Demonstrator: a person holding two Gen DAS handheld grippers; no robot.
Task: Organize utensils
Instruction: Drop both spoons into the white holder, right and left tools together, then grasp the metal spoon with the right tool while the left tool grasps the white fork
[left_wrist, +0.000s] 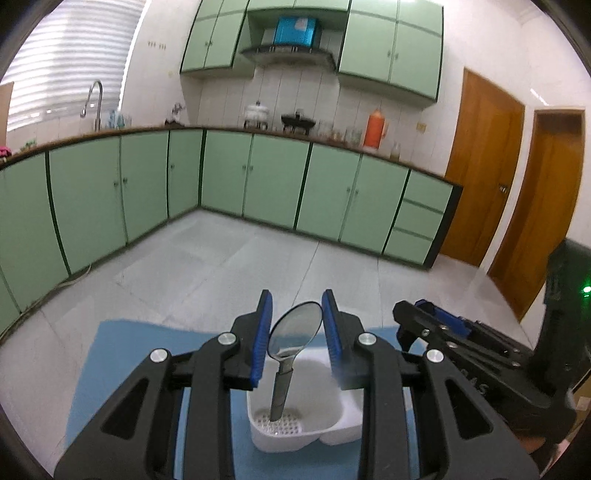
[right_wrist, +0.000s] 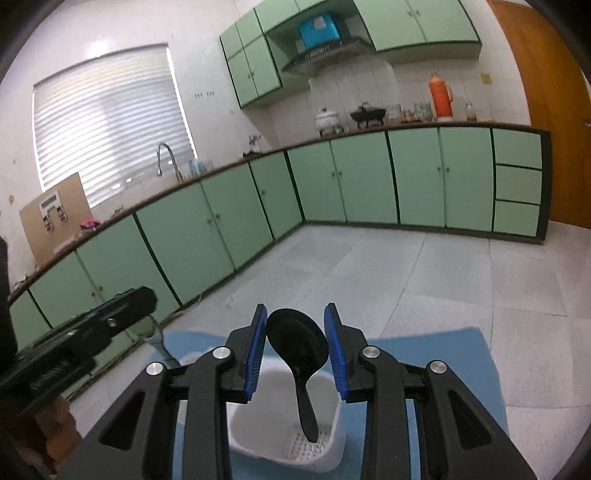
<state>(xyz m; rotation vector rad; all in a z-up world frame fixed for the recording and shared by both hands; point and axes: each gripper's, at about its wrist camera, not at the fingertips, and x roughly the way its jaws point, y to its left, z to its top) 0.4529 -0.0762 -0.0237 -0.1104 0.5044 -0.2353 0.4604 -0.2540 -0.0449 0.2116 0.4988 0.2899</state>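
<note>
Spoon handles (left_wrist: 279, 395) cut off inside holder (left_wrist: 343, 417).

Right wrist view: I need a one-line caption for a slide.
Right tongs shut on a black spoon, handle hanging into a white holder on a blue mat.

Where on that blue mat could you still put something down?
The blue mat lies bare to the right of the white utensil holder, and to its left in the left wrist view. The middle is crowded: both grippers hang over the holder, one with a metal spoon, one with a black spoon.
</note>
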